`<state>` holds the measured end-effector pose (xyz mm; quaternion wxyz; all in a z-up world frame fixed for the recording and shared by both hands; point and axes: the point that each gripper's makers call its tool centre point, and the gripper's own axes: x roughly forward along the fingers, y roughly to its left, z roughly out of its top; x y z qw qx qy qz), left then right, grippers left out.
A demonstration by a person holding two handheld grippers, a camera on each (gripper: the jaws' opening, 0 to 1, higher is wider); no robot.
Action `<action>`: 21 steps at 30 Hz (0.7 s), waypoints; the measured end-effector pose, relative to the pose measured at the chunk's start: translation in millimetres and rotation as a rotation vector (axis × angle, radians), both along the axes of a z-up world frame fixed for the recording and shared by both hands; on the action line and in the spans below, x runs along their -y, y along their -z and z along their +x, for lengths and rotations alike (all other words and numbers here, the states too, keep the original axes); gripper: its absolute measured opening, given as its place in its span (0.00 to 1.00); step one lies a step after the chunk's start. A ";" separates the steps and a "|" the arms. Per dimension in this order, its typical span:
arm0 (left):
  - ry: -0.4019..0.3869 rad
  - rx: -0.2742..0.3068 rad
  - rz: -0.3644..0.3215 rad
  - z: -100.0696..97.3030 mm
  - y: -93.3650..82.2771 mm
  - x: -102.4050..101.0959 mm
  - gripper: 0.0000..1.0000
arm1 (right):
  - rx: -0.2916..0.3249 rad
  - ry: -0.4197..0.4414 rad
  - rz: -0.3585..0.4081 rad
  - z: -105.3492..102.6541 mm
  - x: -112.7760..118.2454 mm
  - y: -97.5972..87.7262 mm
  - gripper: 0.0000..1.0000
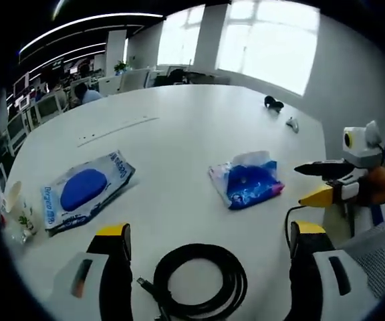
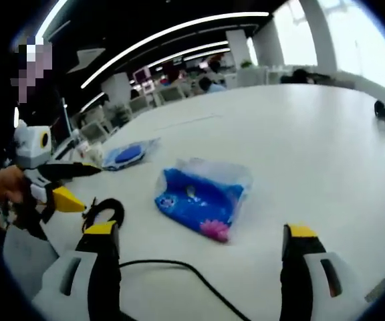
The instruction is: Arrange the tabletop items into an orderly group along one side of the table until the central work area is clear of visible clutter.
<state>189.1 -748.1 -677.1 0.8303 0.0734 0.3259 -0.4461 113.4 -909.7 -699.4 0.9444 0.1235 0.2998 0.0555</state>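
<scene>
- The blue-and-white soft tissue pack [image 1: 246, 178] lies flat near the middle of the round white table [image 1: 179, 134], so the central area is not yet clear; take it as the landmark.
- A flat blue wet-wipe pouch [image 1: 85, 190] lies well apart from the tissue pack, nearer the table edge; its side lettering is too blurred to read with confidence.
- Beyond the pouch, at the rim, stands a white paper cup [image 1: 13, 200].
- A coiled black cable [image 1: 199, 281] lies on the near side of the tissue pack, just ahead of the left gripper [image 1: 209, 251], whose jaws stand wide apart and empty.
- The right gripper [image 2: 199, 244] faces the tissue pack with jaws spread, holding nothing, probably lining up to take it.
</scene>
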 end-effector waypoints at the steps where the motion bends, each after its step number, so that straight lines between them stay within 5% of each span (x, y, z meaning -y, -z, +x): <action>1: 0.004 -0.001 -0.001 0.4 1.0 2.9 0.99 | 0.001 0.002 -0.003 0.0 2.3 -0.3 0.99; 21: 0.106 -0.011 0.053 9.4 20.3 70.3 0.99 | -0.010 0.046 -0.025 9.6 21.7 3.1 0.95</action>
